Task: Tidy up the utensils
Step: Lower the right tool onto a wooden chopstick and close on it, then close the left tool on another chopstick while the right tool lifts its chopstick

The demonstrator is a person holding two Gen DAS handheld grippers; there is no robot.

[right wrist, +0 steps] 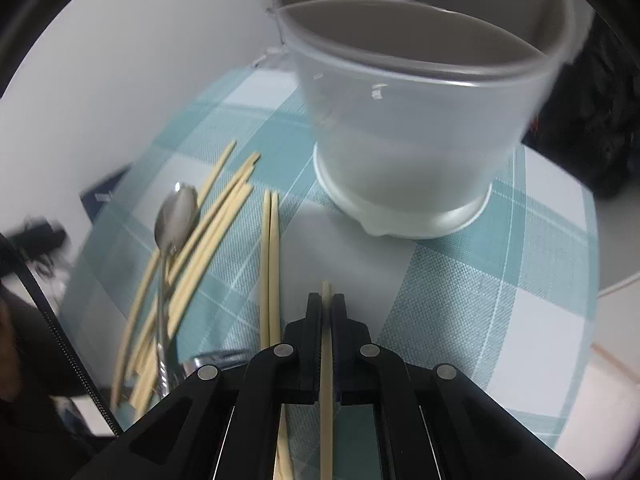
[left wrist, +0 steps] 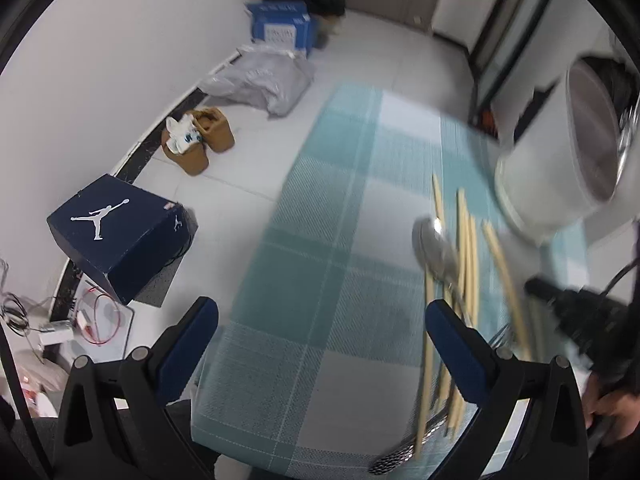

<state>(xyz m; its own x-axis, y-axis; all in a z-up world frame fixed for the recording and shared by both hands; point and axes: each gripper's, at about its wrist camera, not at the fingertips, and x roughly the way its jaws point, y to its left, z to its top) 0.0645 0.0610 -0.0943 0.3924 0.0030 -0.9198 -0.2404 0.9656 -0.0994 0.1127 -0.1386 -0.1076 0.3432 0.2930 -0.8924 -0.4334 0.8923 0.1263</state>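
One chopstick (right wrist: 326,360) clamped between right gripper (right wrist: 326,300) jaws, tip poking ahead. Cup (right wrist: 420,128) just beyond jaws, upright on desk (right wrist: 460,300). Lift clear, tip chopstick in end-first. Left gripper (left wrist: 320,320) jaws wide, empty; loose chopsticks (left wrist: 468,264), spoon (left wrist: 436,248) beside right jaw.

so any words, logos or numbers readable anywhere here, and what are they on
No readable words in either view.
Jumpman logo, no words: dark blue shoebox on the floor.
White lettering, too blurred to read: blue box by the wall.
Small red-and-white label, too small to read: corner of the dark blue shoebox.
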